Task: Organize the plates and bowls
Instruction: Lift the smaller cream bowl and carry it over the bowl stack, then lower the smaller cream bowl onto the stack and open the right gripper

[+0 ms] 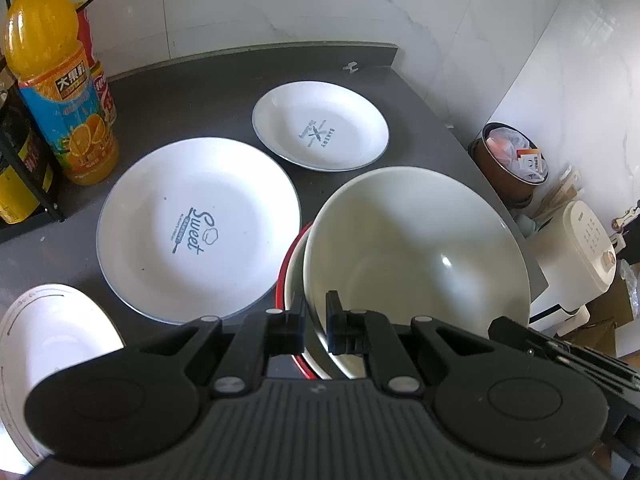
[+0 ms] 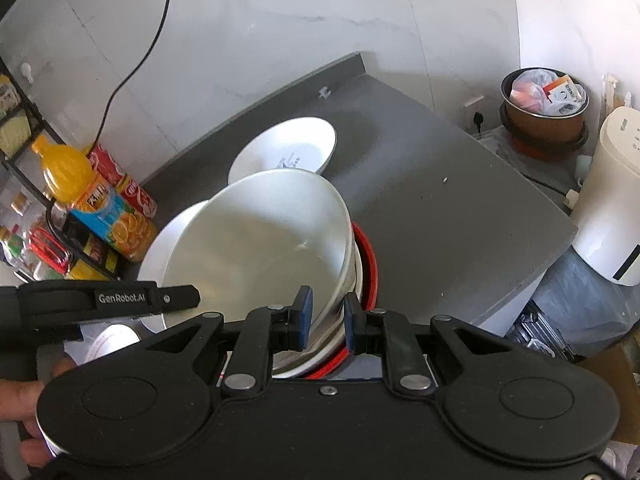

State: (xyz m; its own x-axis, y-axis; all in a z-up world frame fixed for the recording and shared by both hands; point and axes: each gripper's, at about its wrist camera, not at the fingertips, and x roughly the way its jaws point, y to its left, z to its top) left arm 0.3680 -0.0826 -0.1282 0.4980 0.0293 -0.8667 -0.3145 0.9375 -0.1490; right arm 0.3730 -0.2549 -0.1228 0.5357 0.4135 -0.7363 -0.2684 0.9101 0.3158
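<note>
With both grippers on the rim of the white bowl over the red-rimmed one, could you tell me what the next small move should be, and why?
Probably lower it gently and level it. The white bowl sits tilted in the red-rimmed bowl, with the left gripper and right gripper both pinching its near rim. Once it nests flat, they could let go.

A cream glazed ceramic bowl (image 1: pixel 416 248) sat in a red-rimmed bowl (image 1: pixel 289 258). Two white round plates, one large (image 1: pixel 198 226) and one small (image 1: pixel 320 125), bore dark blue lettering. The countertop (image 1: pixel 192 96) was dark grey.
</note>
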